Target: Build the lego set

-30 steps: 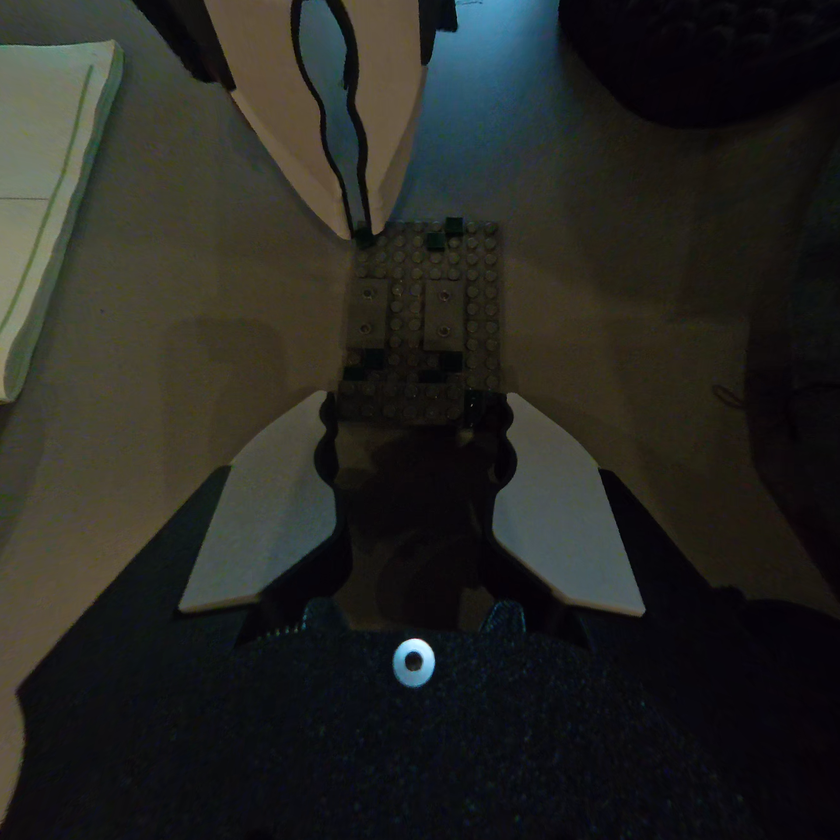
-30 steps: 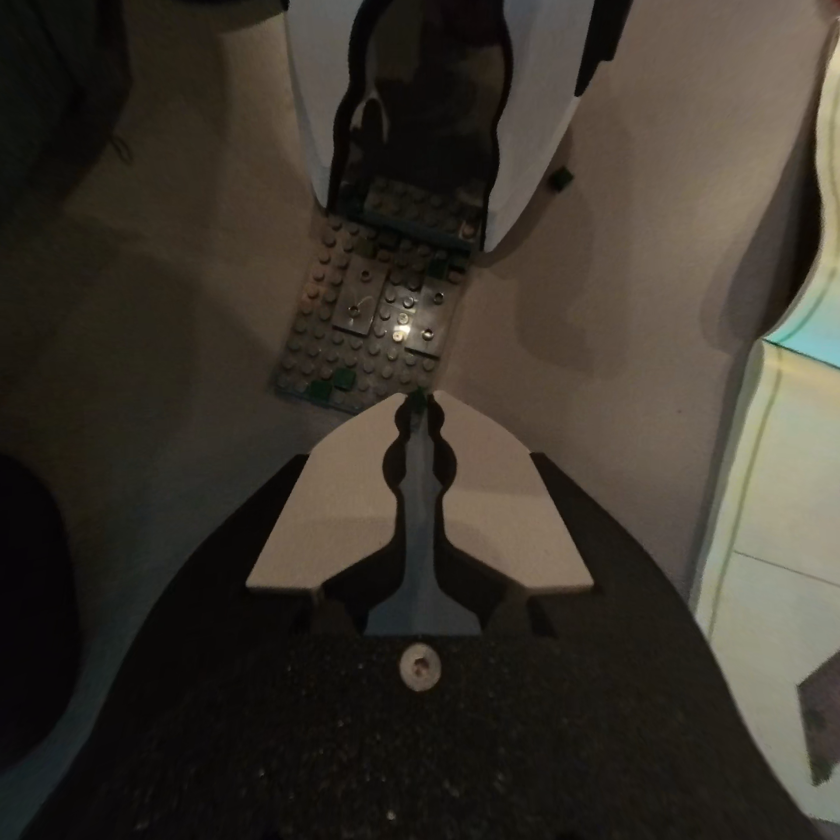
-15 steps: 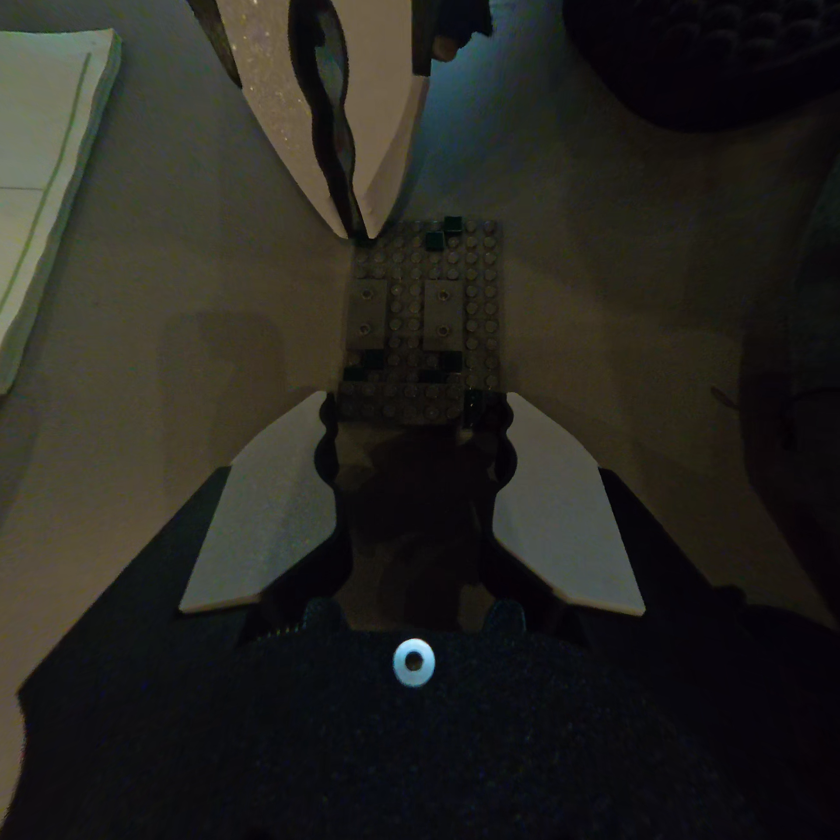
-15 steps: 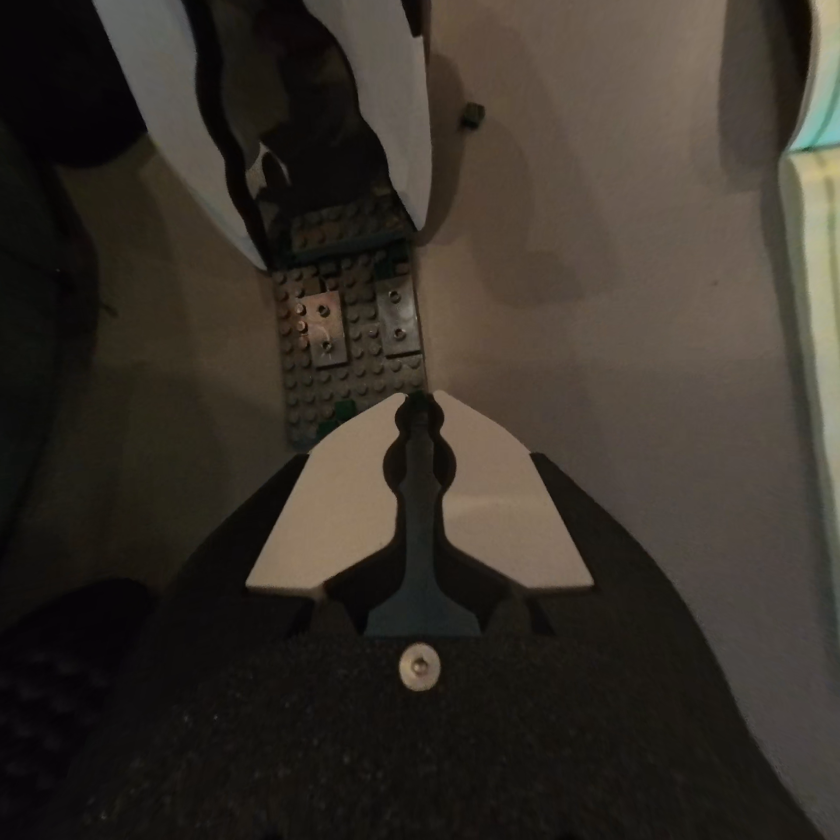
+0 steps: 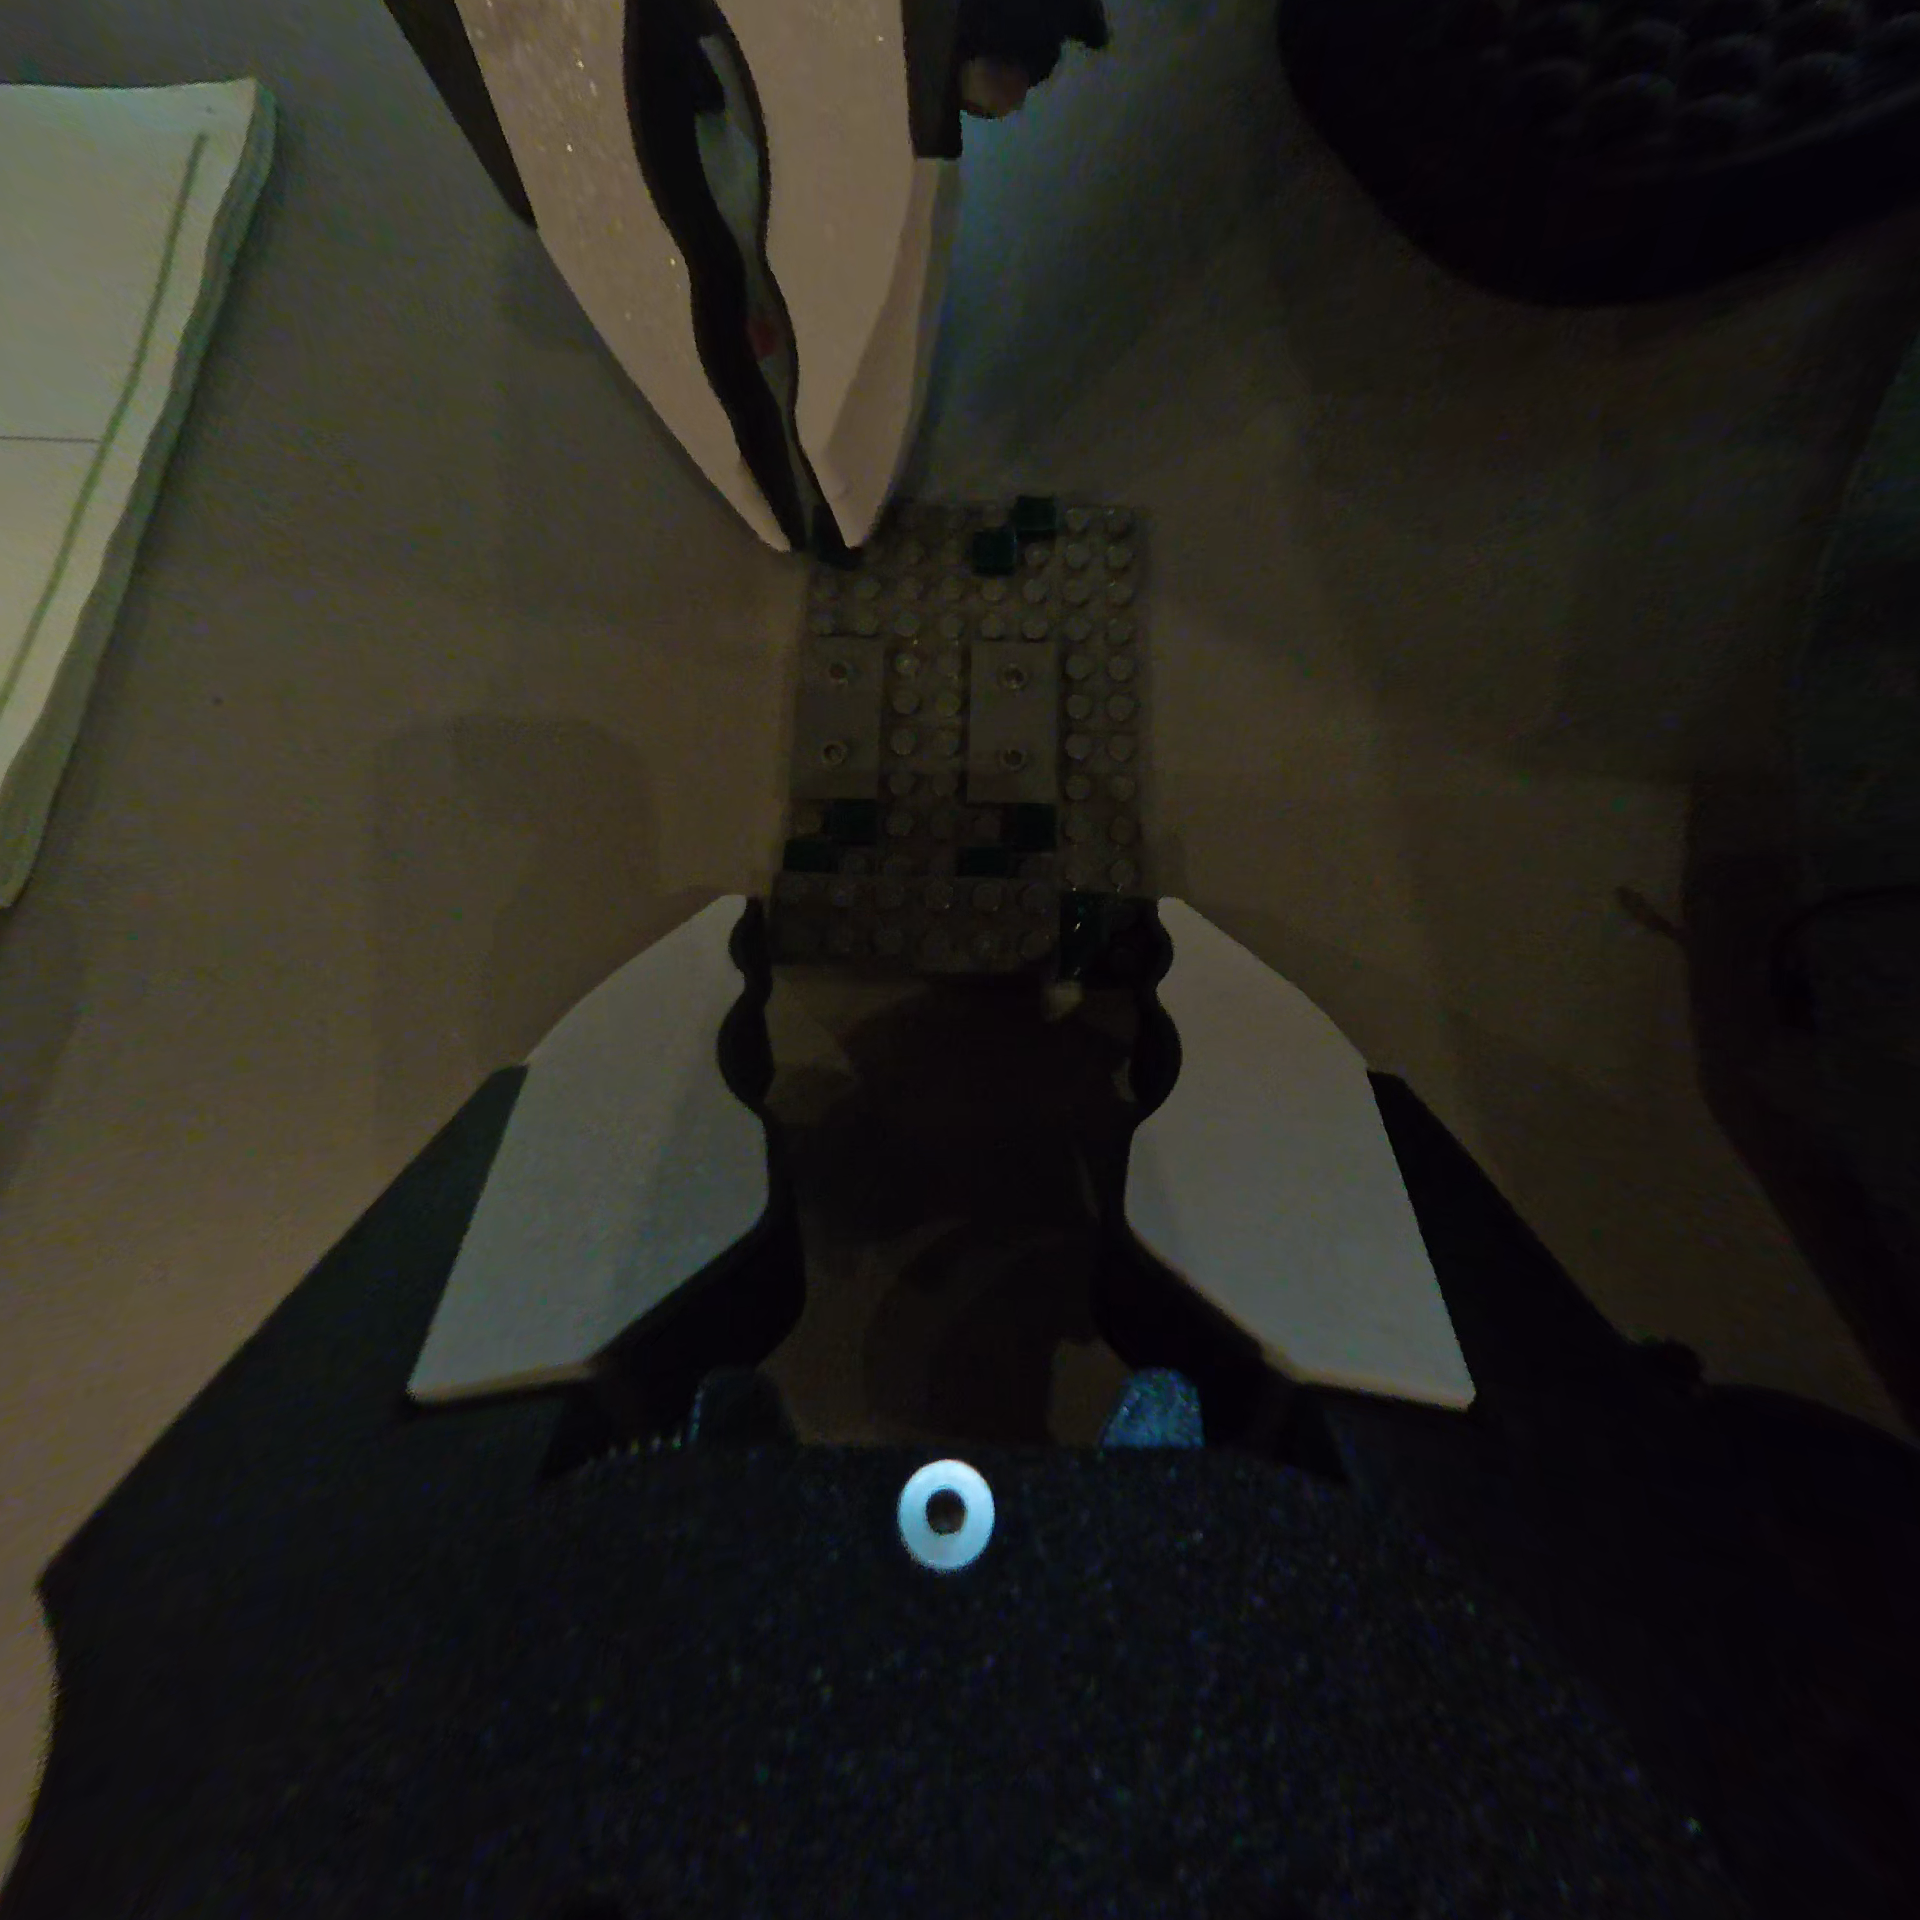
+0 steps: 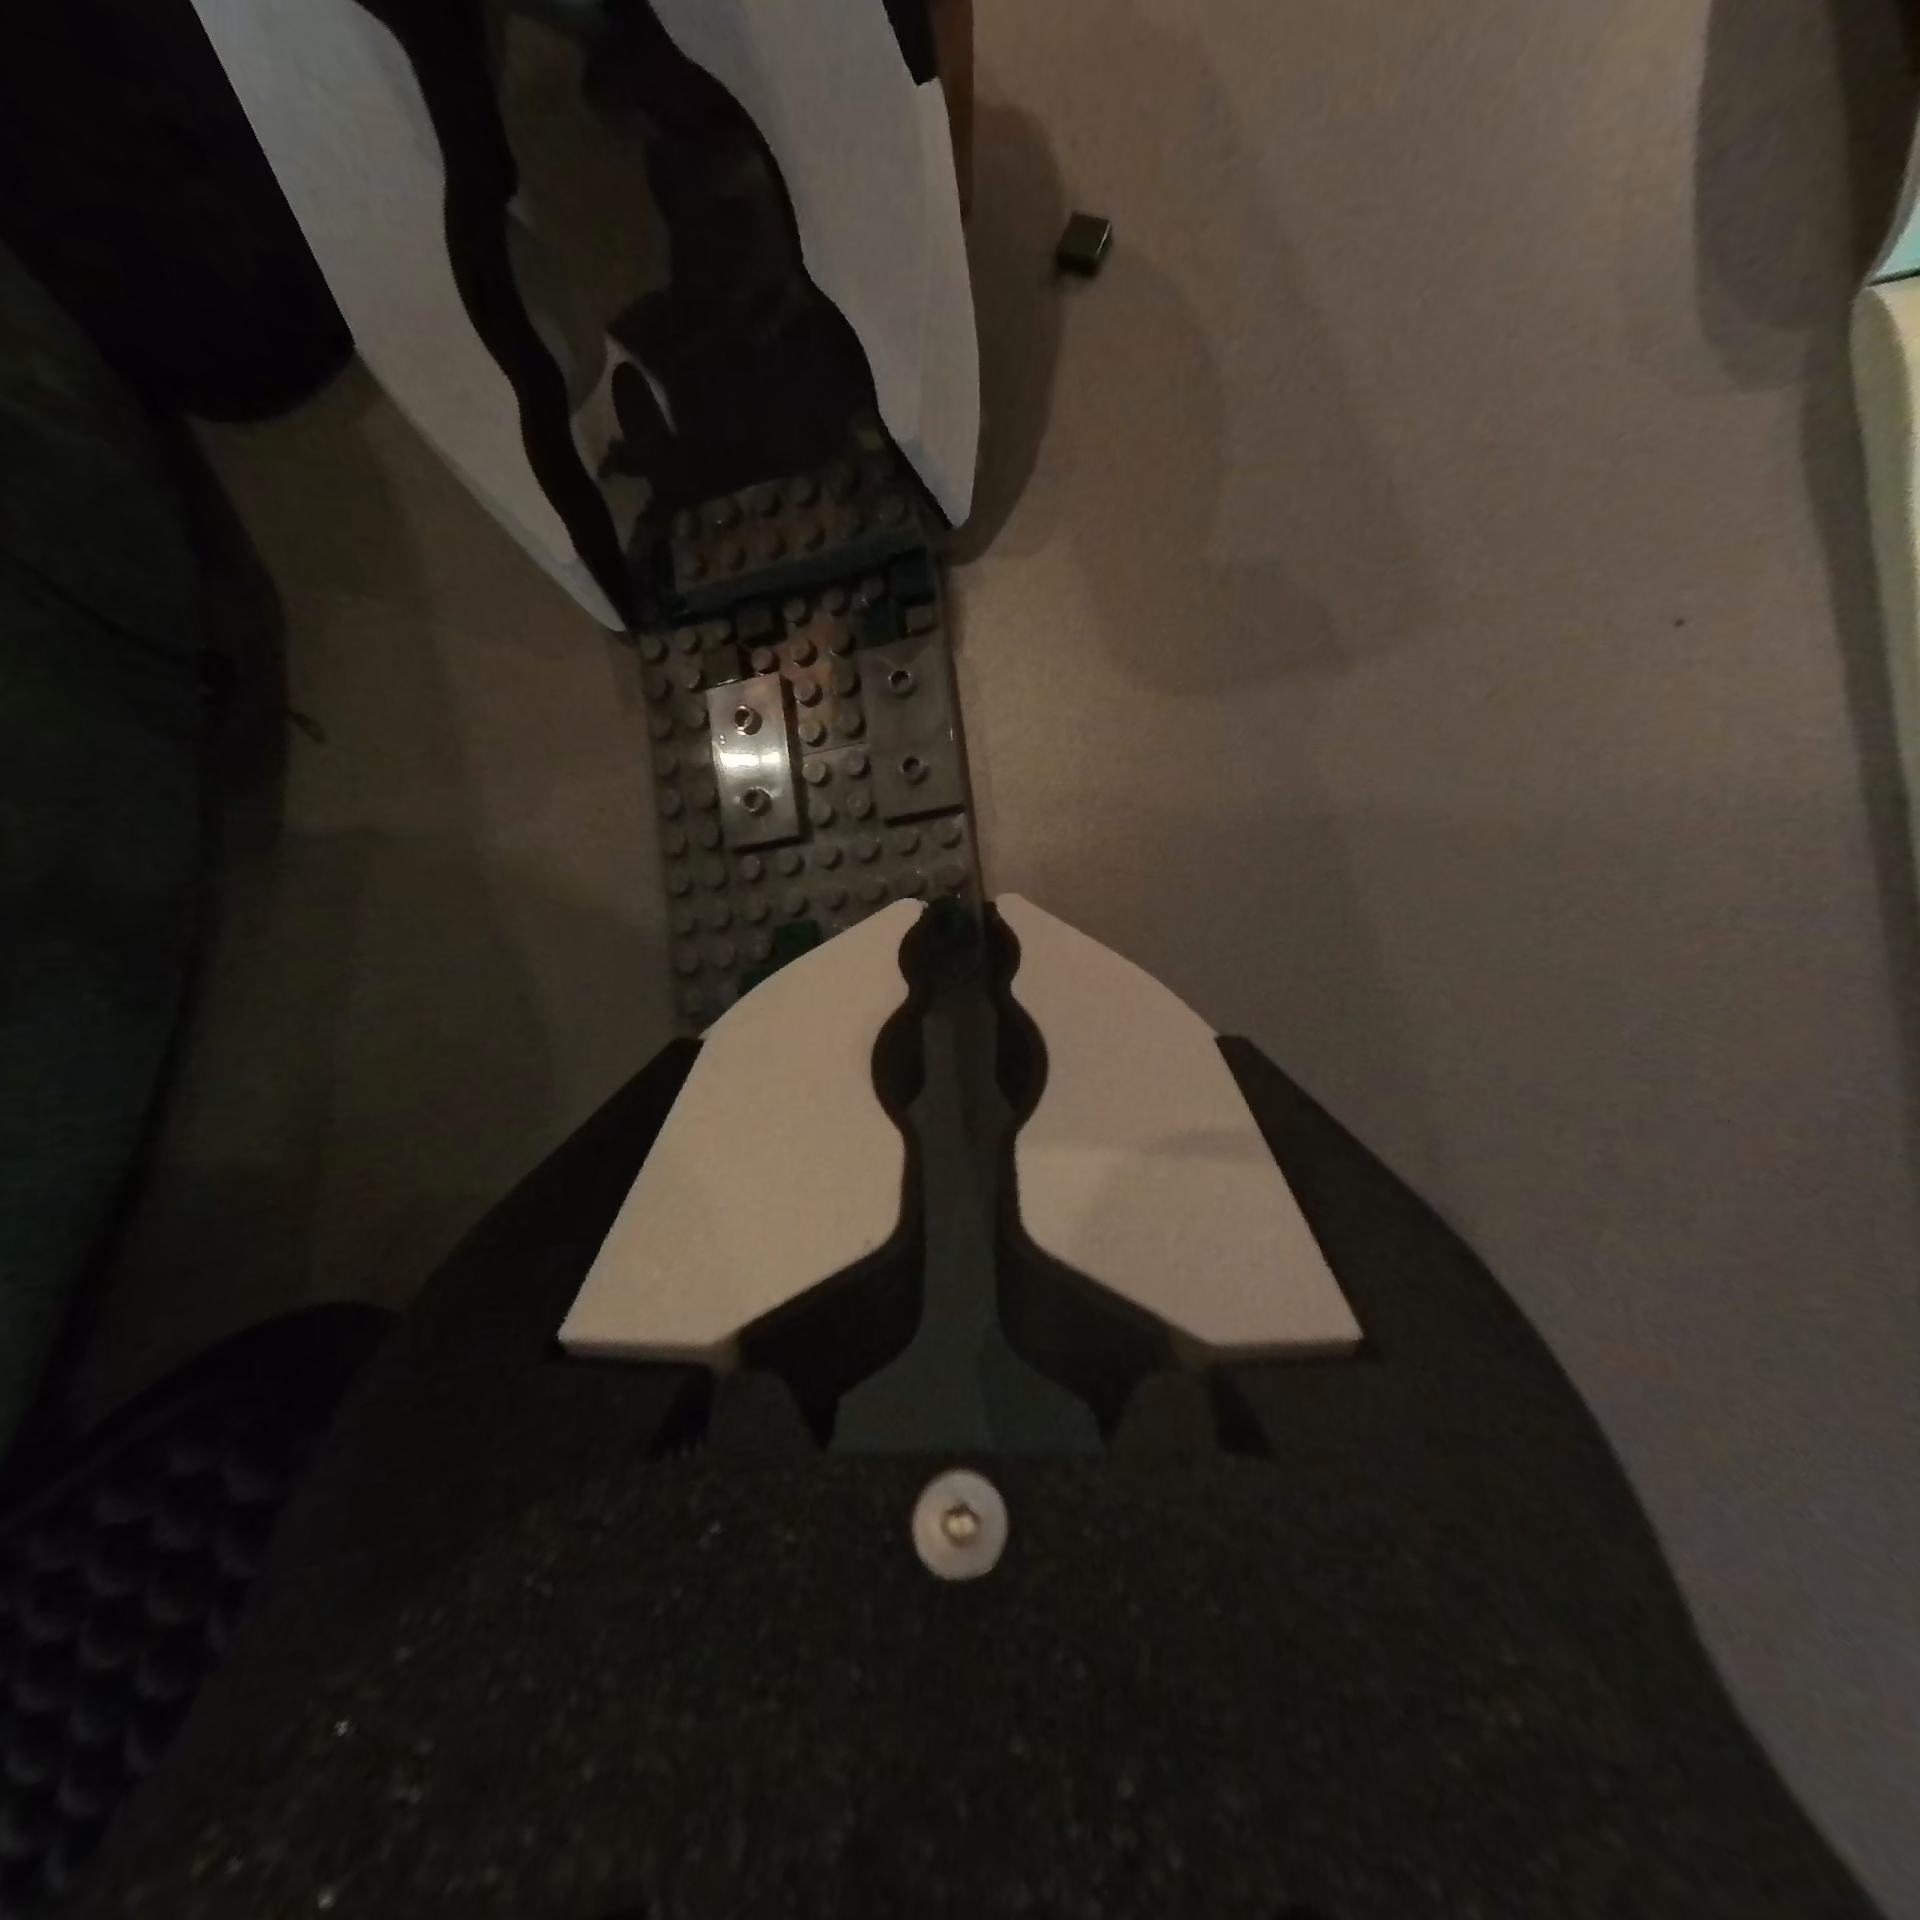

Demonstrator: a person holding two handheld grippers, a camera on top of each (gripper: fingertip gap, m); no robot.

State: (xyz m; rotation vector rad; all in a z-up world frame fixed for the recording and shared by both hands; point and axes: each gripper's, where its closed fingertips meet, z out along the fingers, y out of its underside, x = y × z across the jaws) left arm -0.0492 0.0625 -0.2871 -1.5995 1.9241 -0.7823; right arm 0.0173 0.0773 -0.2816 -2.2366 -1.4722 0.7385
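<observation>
The grey studded baseplate (image 5: pixel 971 727) is laid flat on the pale table (image 5: pixel 416 727), lengthwise between the two grippers. Two smooth grey tiles (image 5: pixel 1013 717) are seen side by side near its middle, and several small dark green pieces (image 5: pixel 854 821) are dotted over the studs at both ends.

The left gripper (image 5: pixel 951 920) is spread as wide as the plate, with one white finger set against each long edge of the near end, so that the plate is clamped across its width. From the right wrist view the same gripper (image 6: pixel 779 561) is seen at the far end of the baseplate (image 6: pixel 810 831).

The right gripper (image 6: pixel 951 914) is pressed almost together, and a small dark piece (image 6: pixel 948 920) is pinched at its tips, right over a corner of the plate. In the left wrist view this gripper (image 5: pixel 821 540) is seen tip-down at the far left corner.

A loose dark brick (image 6: pixel 1086 241) is left on the table, apart from the plate. A pale booklet (image 5: pixel 94 416) is seen at the table's left side.
</observation>
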